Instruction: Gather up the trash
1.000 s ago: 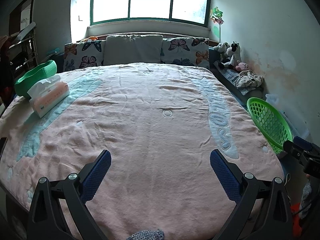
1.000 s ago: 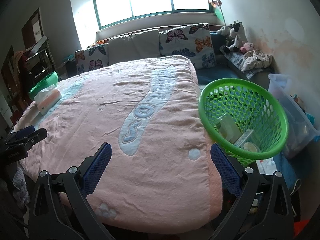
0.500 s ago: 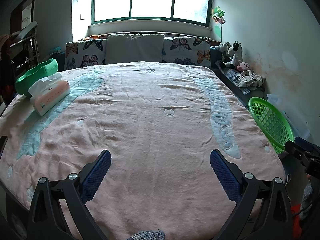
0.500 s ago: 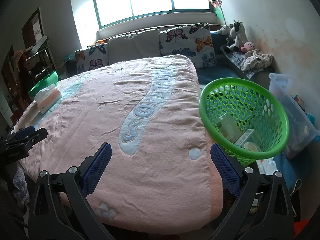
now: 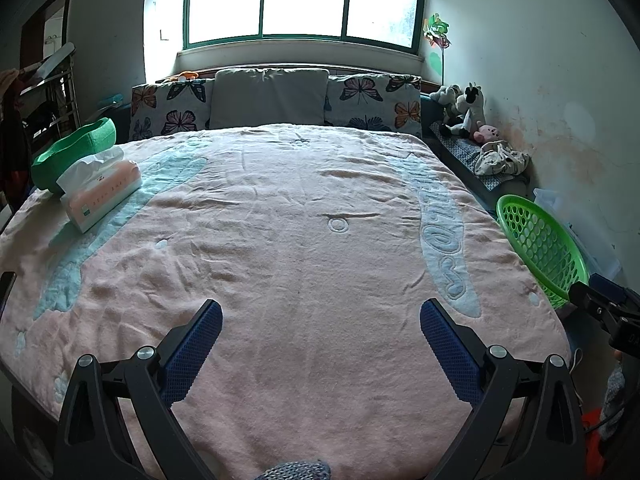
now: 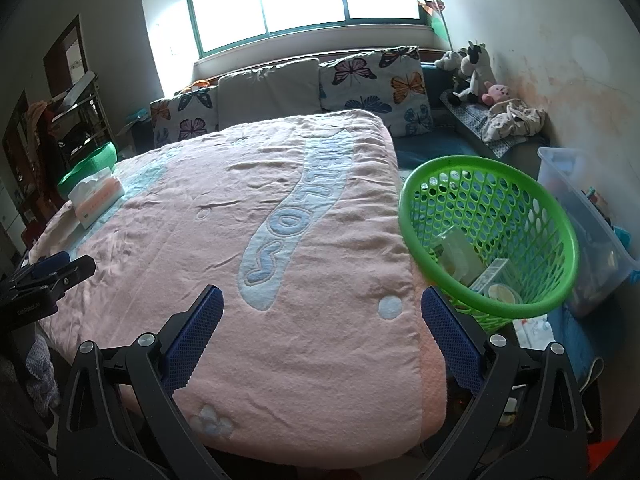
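A green mesh basket [image 6: 532, 216] stands beside the bed's right edge and holds several pieces of trash, among them a clear wrapper [image 6: 460, 254] and a small round lid [image 6: 500, 291]. The basket also shows in the left wrist view [image 5: 540, 244]. My right gripper [image 6: 320, 312] is open and empty above the foot of the pink blanket [image 6: 280, 240], left of the basket. My left gripper [image 5: 320, 316] is open and empty above the blanket [image 5: 300, 240] near the foot of the bed.
A tissue box [image 5: 100, 192] and a green bowl [image 5: 72, 152] sit at the bed's left edge. Pillows [image 5: 268, 96] line the head. Stuffed toys [image 5: 464, 112] and a clear bin [image 6: 580, 216] stand along the right wall.
Both grippers stay open and empty. The left wrist view has drifted back slightly; the right view is almost unchanged.
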{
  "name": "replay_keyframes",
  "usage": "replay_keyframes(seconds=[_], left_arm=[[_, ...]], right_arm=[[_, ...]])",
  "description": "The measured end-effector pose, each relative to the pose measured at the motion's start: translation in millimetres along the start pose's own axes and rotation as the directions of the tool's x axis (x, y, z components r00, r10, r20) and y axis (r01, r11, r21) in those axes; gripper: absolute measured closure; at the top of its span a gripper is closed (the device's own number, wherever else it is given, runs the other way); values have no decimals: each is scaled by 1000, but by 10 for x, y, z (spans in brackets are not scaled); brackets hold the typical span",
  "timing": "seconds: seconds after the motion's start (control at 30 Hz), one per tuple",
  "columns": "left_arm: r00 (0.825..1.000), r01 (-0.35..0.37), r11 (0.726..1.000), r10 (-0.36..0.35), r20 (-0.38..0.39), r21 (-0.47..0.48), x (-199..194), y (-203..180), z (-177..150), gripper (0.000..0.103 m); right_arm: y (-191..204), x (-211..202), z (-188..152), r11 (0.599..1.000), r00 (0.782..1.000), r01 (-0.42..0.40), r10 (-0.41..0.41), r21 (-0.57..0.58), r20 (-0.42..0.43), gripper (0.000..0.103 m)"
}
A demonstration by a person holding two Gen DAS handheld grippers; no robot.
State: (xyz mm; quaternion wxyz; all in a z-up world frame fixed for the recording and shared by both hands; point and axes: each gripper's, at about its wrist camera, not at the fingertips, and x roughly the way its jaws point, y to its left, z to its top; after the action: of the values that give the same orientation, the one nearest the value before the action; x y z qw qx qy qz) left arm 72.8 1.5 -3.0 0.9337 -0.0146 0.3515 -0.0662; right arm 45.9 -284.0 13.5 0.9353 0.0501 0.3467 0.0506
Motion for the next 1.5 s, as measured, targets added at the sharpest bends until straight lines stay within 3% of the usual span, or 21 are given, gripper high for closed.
replay_keyframes(seconds=[1.5], left_arm=[[1000, -16, 1000, 15, 14, 5, 0, -24, -27, 7]], right_arm=[[39, 18, -12, 1000, 1000, -8, 8, -2, -2, 4]])
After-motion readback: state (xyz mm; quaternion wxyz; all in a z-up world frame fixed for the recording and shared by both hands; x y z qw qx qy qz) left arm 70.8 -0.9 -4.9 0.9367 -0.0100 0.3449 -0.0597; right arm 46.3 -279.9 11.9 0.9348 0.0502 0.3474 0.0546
